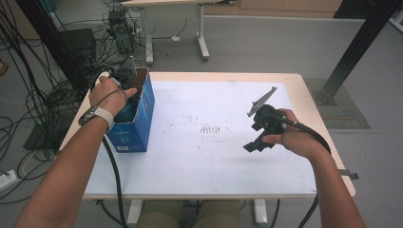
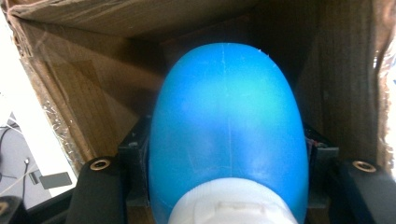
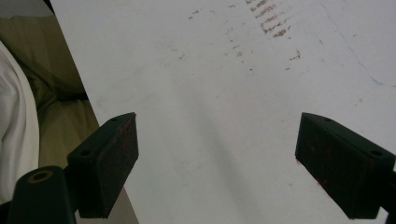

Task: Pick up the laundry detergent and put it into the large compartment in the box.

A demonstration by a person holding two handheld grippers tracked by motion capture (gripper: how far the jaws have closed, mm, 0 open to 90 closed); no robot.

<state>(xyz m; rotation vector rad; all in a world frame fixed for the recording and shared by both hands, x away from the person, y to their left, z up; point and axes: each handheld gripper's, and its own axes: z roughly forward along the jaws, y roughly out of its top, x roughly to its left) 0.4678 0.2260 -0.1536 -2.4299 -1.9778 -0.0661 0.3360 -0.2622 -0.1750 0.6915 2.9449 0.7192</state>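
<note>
My left gripper (image 2: 224,186) is clenched on the blue bottle (image 2: 226,135) inside the cardboard box (image 1: 142,111), my right gripper (image 3: 217,163) released over the worktop (image 1: 214,142); next, I judge, comes a straight lift or a release.

A laboratory or test room is indicated: a white table (image 1: 199,156) is set on grey flooring, black cables (image 1: 28,95) are heaped beside electronic equipment (image 1: 121,31), and a black metal frame post (image 1: 356,47) is seen.
</note>
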